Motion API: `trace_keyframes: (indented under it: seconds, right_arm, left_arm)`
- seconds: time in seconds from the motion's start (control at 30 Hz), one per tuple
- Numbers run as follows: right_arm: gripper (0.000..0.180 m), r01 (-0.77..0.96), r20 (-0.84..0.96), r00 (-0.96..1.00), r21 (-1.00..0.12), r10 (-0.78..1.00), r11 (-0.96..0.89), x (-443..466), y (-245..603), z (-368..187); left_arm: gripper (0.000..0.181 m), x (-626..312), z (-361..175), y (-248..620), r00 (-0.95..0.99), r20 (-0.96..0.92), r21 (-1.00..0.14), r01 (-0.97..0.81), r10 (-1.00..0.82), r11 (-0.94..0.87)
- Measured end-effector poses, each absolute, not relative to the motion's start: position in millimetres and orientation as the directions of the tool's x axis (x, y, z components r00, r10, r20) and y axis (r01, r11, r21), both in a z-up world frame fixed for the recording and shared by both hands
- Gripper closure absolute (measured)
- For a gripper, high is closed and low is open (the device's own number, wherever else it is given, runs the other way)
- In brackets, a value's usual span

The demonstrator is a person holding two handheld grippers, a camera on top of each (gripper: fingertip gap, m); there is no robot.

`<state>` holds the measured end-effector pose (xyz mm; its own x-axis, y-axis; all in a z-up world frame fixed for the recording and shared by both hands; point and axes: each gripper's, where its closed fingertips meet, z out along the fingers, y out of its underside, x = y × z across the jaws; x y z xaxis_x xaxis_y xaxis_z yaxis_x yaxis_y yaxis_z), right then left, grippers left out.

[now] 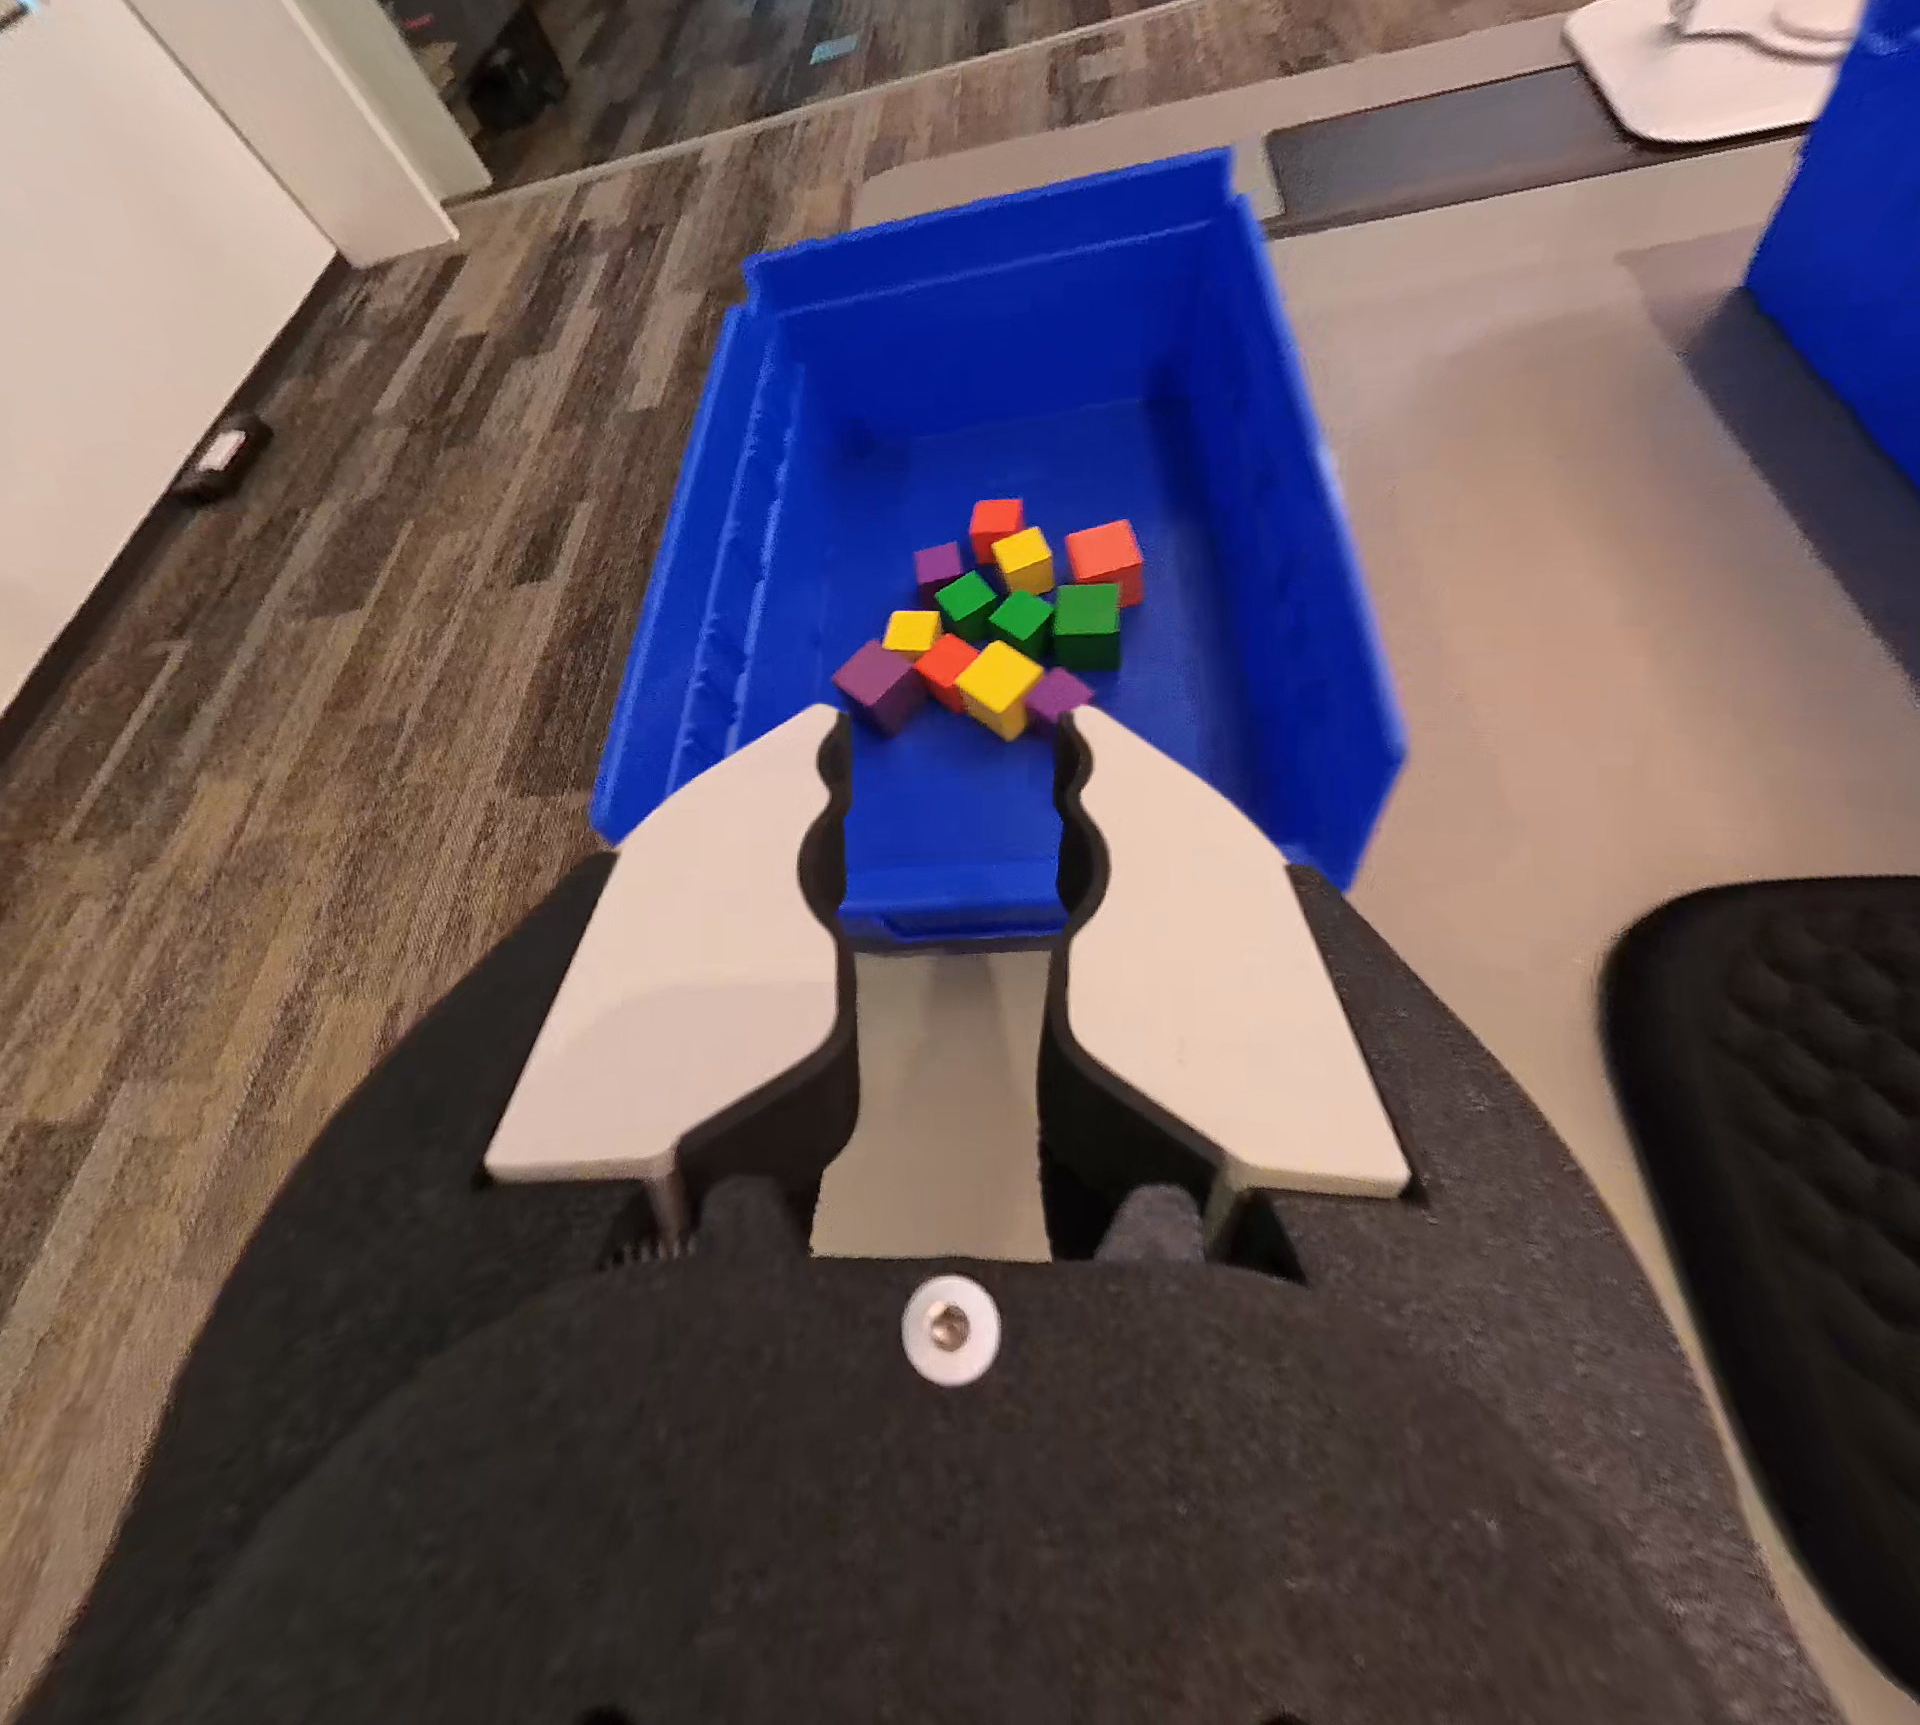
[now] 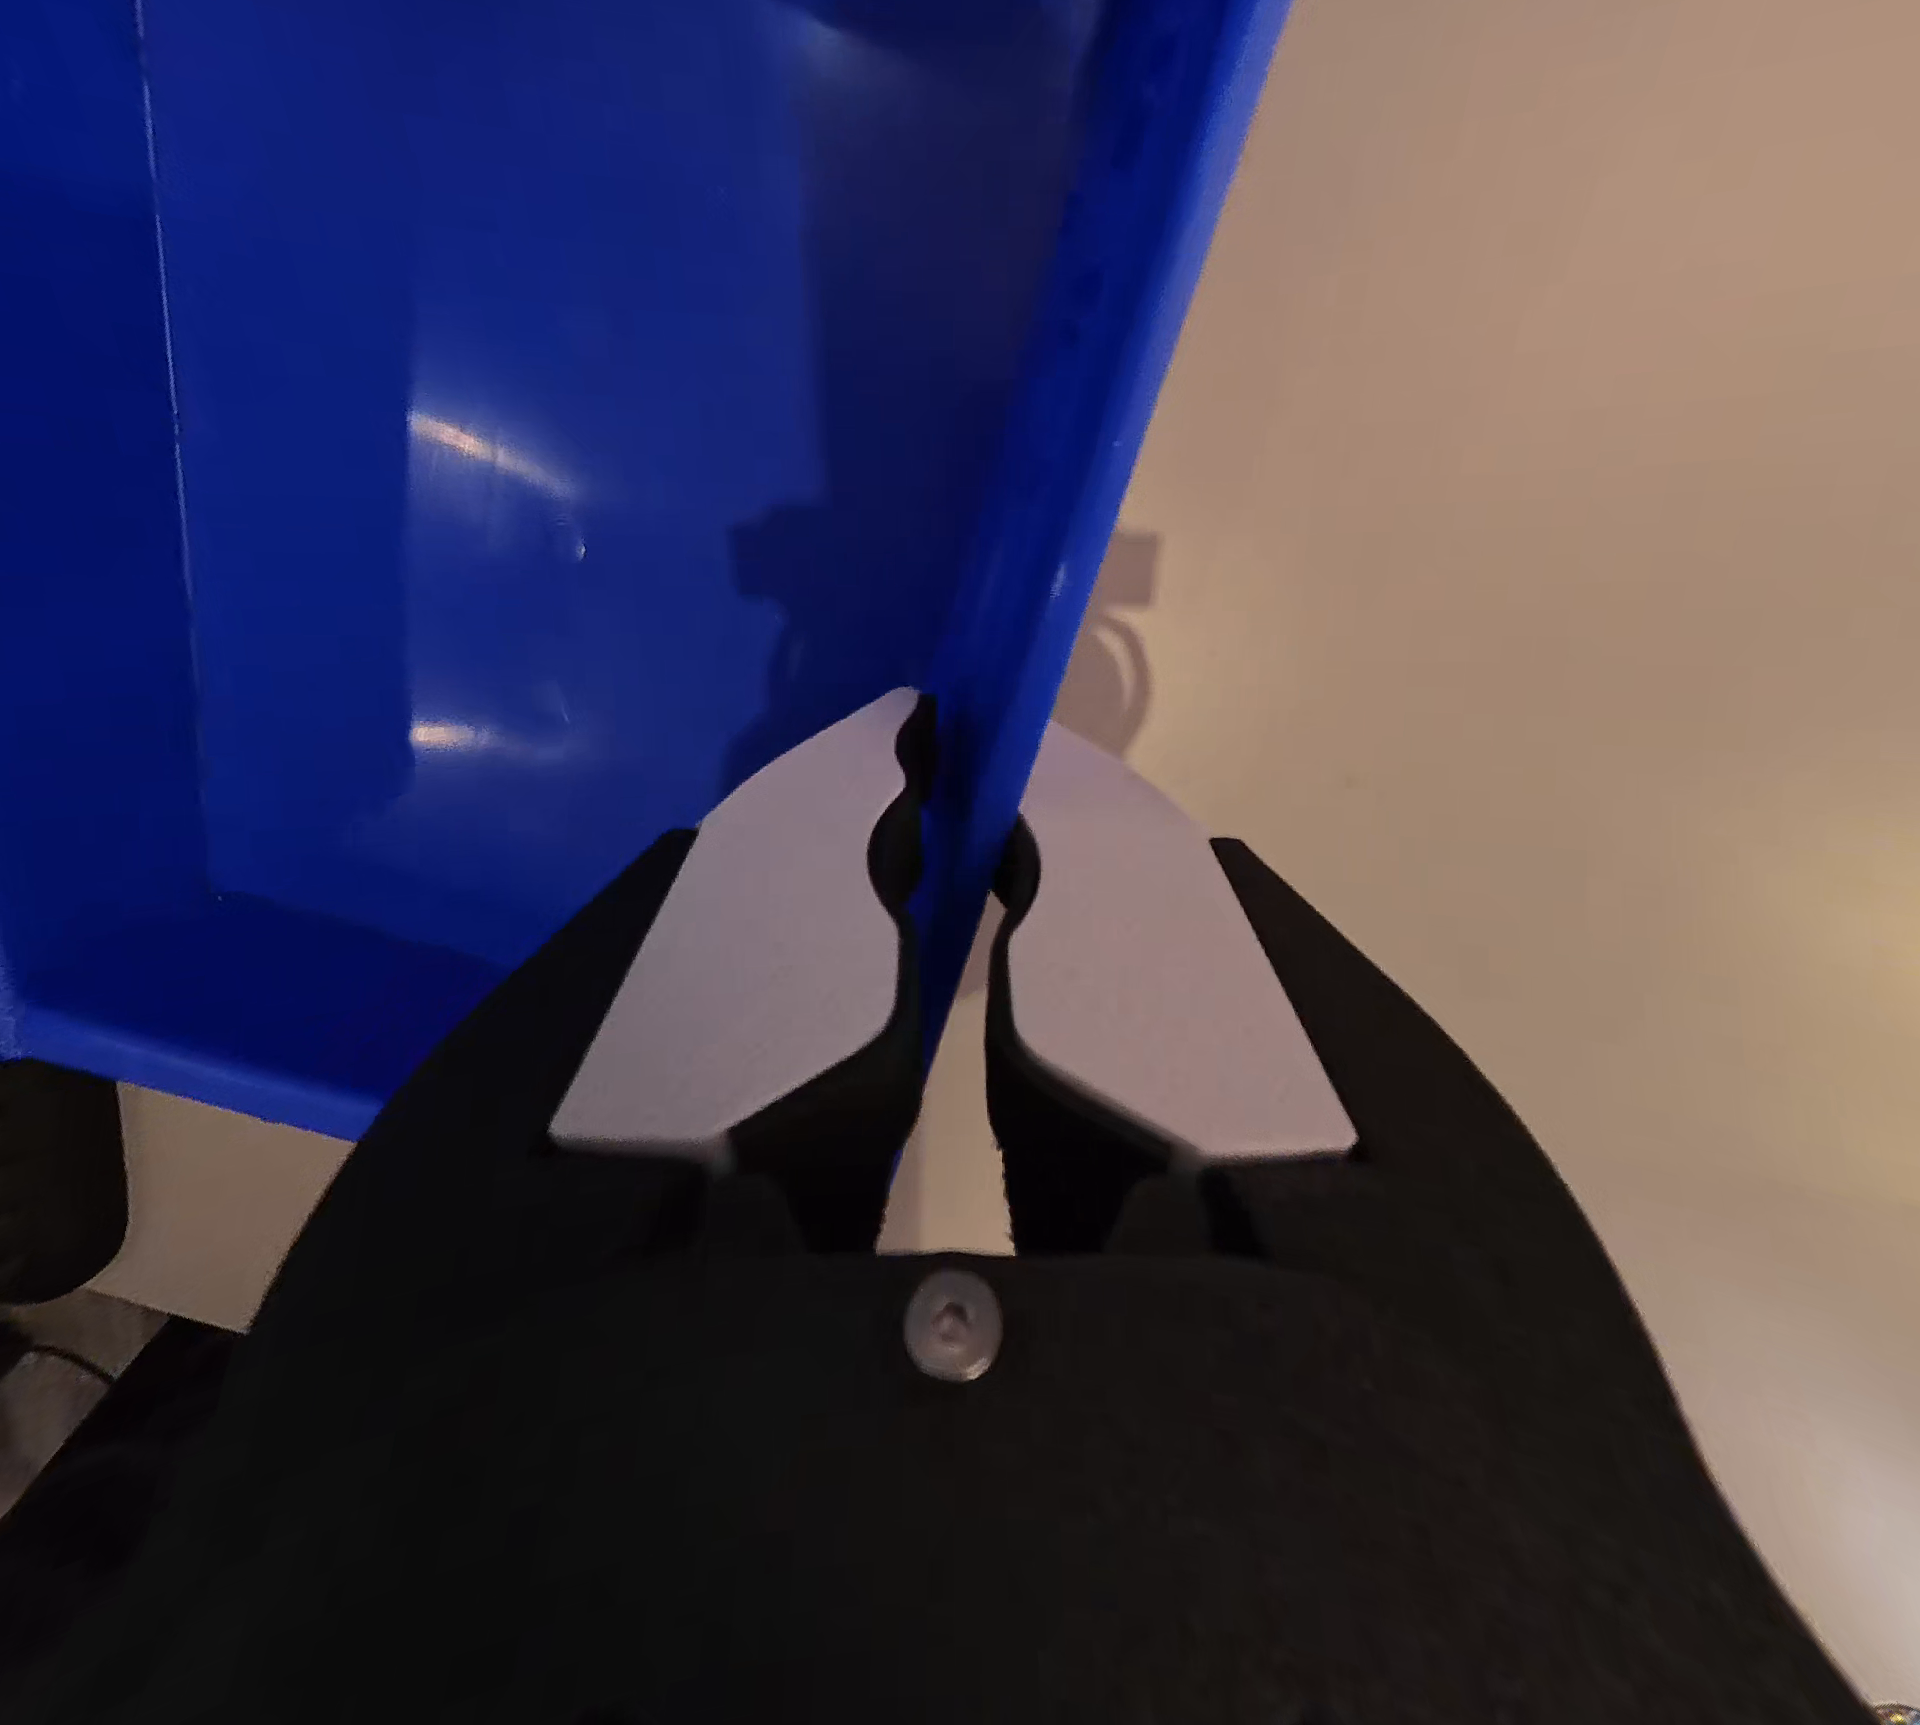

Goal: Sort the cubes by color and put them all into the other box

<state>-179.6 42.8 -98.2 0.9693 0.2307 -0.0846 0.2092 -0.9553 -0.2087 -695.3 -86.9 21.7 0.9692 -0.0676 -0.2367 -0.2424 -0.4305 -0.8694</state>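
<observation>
In the left wrist view, the left gripper [image 1: 954, 719] is held with its jaws spread and nothing between them, above the near end of a blue box [image 1: 1288, 532] that stands on a grey table [image 1: 1507, 636]. A heap of cubes [image 1: 997, 615] is seen on the floor of this box: red, yellow, green and purple ones, mixed and touching one another. A purple cube [image 1: 1058, 696] lies just beyond the right fingertip. The corner of a second blue box [image 1: 1839, 241] is seen at the right edge, well apart from the first.

In the right wrist view, the right gripper [image 2: 961, 740] is clamped on the side wall of that second blue box [image 2: 1091, 325], one finger inside and one outside. No cubes are seen in the part of its floor that is shown.

Sorting is judged not yet begun; the receiving box is being placed or steadied. Next, one cube at the heap's edge must be singled out and pinched without its neighbours being disturbed.
</observation>
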Motion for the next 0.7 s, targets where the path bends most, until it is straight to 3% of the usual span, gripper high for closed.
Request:
trace_keyframes:
  seconds: [0.27, 0.33, 0.47, 0.7]
  right_arm:
    - [0.174, 0.245, -0.1, 0.958, -0.209, 0.269, -0.947, -130.3, 58.9, -99.0]
    - [0.174, 0.245, -0.098, 0.958, -0.206, 0.269, -0.947, -105.4, 59.9, -99.3]
    - [0.174, 0.228, -0.095, 0.963, -0.201, 0.25, -0.953, -43.7, 55.4, -100.2]
    - [0.174, 0.131, -0.097, 0.984, -0.19, 0.152, -0.973, 84.7, 28.0, -102.1]
  left_arm:
    - [0.151, -633.5, 31.5, -101.2, 0.926, -0.358, -0.85, -0.376, -0.119, -0.369]
    - [0.16, -622.7, 28.5, -103.2, 0.942, -0.31, -0.854, -0.337, -0.133, -0.396]
    - [0.16, -597.8, 23.9, -100.5, 0.962, -0.188, -0.875, -0.256, -0.198, -0.412]
    - [0.155, -572.7, 10.3, -91.7, 0.956, -0.216, -0.842, -0.286, -0.2, -0.456]
